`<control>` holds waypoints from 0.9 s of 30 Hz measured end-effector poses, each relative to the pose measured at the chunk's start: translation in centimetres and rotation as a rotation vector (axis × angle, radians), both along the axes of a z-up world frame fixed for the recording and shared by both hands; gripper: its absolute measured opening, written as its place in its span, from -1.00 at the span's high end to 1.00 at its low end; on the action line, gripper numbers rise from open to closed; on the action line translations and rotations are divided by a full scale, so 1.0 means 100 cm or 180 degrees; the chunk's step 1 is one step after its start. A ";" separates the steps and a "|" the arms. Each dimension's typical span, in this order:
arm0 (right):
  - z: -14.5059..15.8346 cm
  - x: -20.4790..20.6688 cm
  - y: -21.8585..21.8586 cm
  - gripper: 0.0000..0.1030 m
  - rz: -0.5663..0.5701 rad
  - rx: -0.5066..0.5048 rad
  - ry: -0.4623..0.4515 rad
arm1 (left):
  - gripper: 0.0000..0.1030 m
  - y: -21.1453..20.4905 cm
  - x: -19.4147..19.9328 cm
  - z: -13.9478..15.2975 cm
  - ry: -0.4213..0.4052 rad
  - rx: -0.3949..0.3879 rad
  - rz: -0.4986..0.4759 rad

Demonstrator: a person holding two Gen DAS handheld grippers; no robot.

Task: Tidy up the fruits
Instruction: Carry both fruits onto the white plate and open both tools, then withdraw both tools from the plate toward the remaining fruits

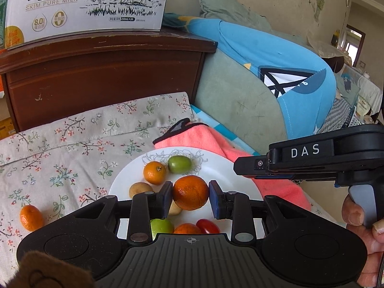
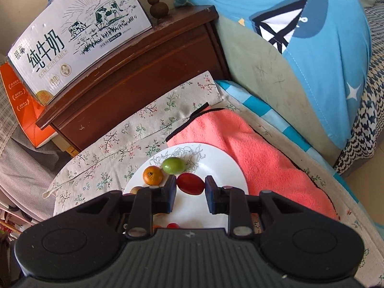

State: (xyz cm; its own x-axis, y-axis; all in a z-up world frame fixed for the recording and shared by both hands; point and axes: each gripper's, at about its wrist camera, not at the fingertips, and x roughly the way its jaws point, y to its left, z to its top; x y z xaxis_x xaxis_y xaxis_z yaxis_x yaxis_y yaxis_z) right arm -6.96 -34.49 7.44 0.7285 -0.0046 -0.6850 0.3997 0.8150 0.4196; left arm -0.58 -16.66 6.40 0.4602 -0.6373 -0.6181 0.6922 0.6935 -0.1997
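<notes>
The left gripper (image 1: 190,193) is clamped on an orange (image 1: 190,192) over the white plate (image 1: 230,172); the right gripper (image 2: 190,184) pinches a red tomato (image 2: 190,183) above the same plate. Both fruits are round and smooth, so a loose squeeze could let either drop and scatter the fruit already on the plate. 1 small orange (image 1: 31,217) lies off on the floral cloth (image 1: 72,139). The grippers' bodies hide the plate's near half, and contact on the tomato's right side looks likely, not certain.

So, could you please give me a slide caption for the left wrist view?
Left gripper grips an orange above a white plate of mixed fruit.
</notes>
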 end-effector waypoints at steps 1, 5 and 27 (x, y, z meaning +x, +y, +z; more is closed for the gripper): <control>-0.002 0.001 0.000 0.50 -0.0019 0.0006 0.0017 | 0.42 -0.002 0.001 -0.002 0.0011 0.0003 -0.0006; -0.010 0.006 -0.005 0.50 -0.0120 0.0122 0.0075 | 0.43 -0.010 0.001 -0.008 0.0011 0.0002 -0.0059; -0.001 0.014 0.009 0.33 -0.0007 0.0067 -0.0041 | -0.25 0.028 0.009 0.037 -0.0106 0.0139 0.0214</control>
State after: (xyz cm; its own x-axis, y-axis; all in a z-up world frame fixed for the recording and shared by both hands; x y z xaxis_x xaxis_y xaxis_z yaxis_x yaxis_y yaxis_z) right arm -5.51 -33.59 7.37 0.7372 0.0080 -0.6756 0.3961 0.8050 0.4417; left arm 0.35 -13.87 10.09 0.5218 -0.5772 -0.6282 0.6496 0.7461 -0.1460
